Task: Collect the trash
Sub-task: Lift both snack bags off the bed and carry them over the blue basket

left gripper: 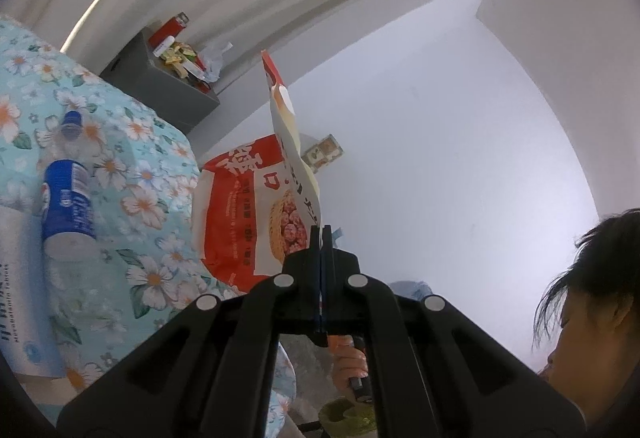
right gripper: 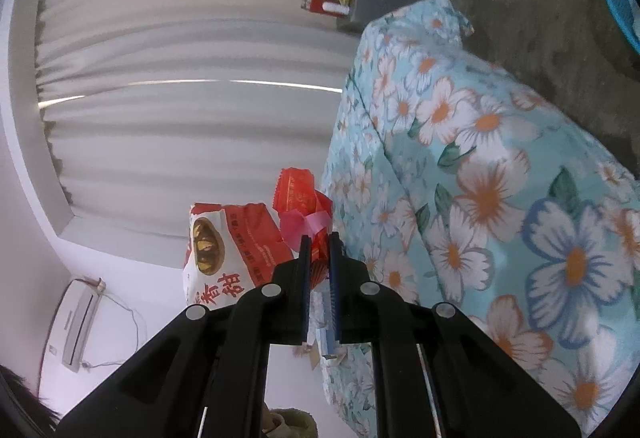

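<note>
The big red-and-white snack bag [left gripper: 240, 214] hangs in the air beside the flower-printed bed [left gripper: 132, 174], held up by one thin edge. It looks like empty printed foil or plastic: light, floppy, slick, and likely to crinkle and swing if jerked. The left gripper [left gripper: 321, 234] has its jaws pressed fully together on that upper flap, which rises above the fingertips like a sail. To my eye that grip on the seam is the sensible one, since the sealed edge is the stiffest part and will not slide out as easily as the glossy face.

The right gripper [right gripper: 319, 246] is clamped on a small crumpled red wrapper [right gripper: 304, 206] with a bit of pink film. The wrapper is soft and almost weightless; pinching it through the bunched middle, as here, should keep it from slipping. In the right wrist view the large bag hangs just left of the wrapper, close by it.

Further out, a clear bottle with a blue label [left gripper: 66, 194] lies on the bed near a white box [left gripper: 20, 290], presumably more to gather. A grey cabinet [left gripper: 160, 90] stands at the far end of the bed, its top cluttered with packets, before pale curtains [right gripper: 180, 78].
</note>
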Motion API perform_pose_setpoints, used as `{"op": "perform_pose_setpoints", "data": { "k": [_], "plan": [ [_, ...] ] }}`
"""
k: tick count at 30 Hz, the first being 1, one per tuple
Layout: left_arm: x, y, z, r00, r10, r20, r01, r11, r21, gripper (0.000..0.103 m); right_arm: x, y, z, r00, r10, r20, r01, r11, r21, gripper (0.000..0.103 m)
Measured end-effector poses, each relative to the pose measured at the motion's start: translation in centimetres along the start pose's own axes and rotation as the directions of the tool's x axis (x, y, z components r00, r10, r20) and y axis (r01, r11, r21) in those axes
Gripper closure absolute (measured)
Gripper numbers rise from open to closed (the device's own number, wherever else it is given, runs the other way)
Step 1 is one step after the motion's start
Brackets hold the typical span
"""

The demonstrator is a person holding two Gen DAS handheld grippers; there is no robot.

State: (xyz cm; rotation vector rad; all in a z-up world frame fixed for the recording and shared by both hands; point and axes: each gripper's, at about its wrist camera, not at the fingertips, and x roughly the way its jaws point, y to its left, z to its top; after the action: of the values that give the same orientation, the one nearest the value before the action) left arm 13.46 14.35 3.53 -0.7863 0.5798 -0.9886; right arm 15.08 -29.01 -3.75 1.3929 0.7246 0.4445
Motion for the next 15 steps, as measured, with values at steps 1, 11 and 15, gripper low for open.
{"op": "perform_pose_setpoints", "data": {
  "k": [1, 11, 15],
  "plan": [
    [0.4, -0.3, -0.1, 1.000, -0.001, -0.007, 0.001, 1.000, 0.007, 0.103, -0.2, 0.0, 0.1, 1.000, 0.004, 0.006, -0.004, 1.000, -0.002, 0.094],
    [4.4, -2.6, -1.0, 0.997, -0.001, -0.072, 0.004, 0.999, 0.050, 0.103, -3.2, -0.9, 0.9, 0.998, 0.023, 0.064, -0.023, 1.000, 0.002, 0.094],
    [6.8, -3.3, -1.4, 0.994, -0.001, -0.109, 0.007, 0.998, 0.063, 0.103, -5.1, -1.2, 1.2, 0.995, 0.003, 0.103, -0.002, 1.000, -0.009, 0.094]
  ]
}}
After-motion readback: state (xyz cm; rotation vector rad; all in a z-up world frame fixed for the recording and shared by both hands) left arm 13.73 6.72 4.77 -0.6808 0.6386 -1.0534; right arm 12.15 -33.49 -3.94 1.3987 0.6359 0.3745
